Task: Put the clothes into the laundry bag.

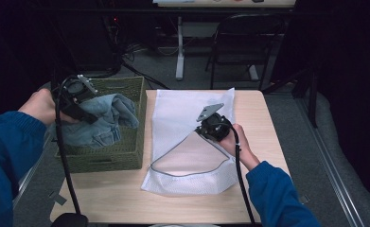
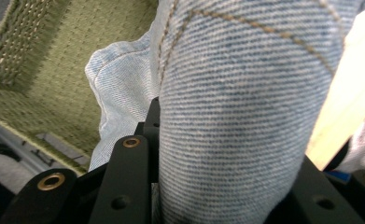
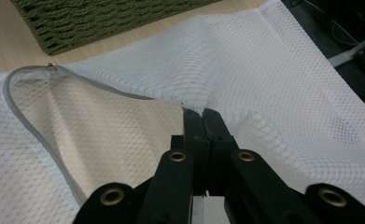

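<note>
Over the basket [image 1: 126, 158], our left hand-held gripper [image 1: 85, 115] clamps the jeans [image 1: 108, 118]; the mesh bag's [image 1: 187, 111] mouth, pinched open by our right hand-held gripper [image 1: 202, 131], lies rightward on the worktop [image 1: 116, 198].

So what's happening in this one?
A person works at a wooden table with a gripper in each hand. The left gripper is clamped on a pair of light blue jeans, bunched above the green woven basket at the table's left. The right gripper is shut on the upper edge of a white mesh laundry bag that lies flat on the table, holding its zippered mouth open. The jeans are not yet in the bag.
</note>
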The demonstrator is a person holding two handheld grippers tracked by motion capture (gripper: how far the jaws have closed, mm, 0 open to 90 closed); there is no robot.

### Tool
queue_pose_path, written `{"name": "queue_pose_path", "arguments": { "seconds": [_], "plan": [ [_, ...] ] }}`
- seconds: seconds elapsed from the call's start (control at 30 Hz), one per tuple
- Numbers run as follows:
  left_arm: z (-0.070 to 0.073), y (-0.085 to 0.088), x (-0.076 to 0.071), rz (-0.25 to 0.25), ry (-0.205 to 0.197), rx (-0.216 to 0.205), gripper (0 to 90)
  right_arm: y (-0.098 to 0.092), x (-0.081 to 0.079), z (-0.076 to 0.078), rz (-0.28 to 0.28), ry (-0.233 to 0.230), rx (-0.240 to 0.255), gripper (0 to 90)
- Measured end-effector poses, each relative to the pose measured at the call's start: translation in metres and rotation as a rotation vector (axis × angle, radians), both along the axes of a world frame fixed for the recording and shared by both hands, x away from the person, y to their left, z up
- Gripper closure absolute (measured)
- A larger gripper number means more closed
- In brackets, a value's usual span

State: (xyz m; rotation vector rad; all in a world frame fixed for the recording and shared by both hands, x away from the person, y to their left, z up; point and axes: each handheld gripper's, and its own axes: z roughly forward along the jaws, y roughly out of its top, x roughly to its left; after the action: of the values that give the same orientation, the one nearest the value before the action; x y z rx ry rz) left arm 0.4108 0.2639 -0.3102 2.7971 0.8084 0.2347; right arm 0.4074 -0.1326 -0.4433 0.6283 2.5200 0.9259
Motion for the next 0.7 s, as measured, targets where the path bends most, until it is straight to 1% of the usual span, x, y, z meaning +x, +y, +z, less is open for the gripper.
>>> {"name": "queue_pose_path", "arguments": {
  "seconds": [0.07,0.1,0.17,0.23,0.3,0.33,0.4,0.47,0.7],
  "plan": [
    [0.002,-0.003,-0.004,0.019,0.032,0.000,66.2,0.000,0.000,0.000,0.003,-0.003,-0.001,90.0],
    [0.002,-0.004,-0.006,0.021,0.045,-0.011,66.1,0.000,-0.001,0.000,0.003,-0.004,-0.001,90.0],
    [0.004,-0.007,-0.010,0.025,0.055,-0.029,66.1,0.001,-0.001,0.001,0.004,-0.005,-0.004,90.0],
    [0.006,-0.010,-0.015,0.021,0.061,-0.032,66.0,0.001,-0.001,0.001,0.004,-0.008,-0.003,90.0],
    [0.006,-0.014,-0.020,0.033,0.066,-0.039,66.0,0.001,-0.001,0.001,0.001,-0.006,-0.005,90.0],
    [0.007,-0.016,-0.021,0.043,0.077,-0.040,65.9,0.001,-0.001,0.001,0.004,-0.005,-0.005,90.0],
    [0.006,-0.021,-0.026,0.065,0.083,-0.049,65.5,0.001,-0.001,0.000,0.005,-0.004,-0.010,90.0],
    [0.004,-0.027,-0.031,0.071,0.090,-0.059,65.4,0.002,-0.001,0.001,0.004,-0.008,-0.010,90.0],
    [-0.001,-0.048,-0.047,0.030,0.114,-0.069,65.4,0.003,-0.002,0.001,0.002,-0.010,-0.008,90.0]
  ]
}}
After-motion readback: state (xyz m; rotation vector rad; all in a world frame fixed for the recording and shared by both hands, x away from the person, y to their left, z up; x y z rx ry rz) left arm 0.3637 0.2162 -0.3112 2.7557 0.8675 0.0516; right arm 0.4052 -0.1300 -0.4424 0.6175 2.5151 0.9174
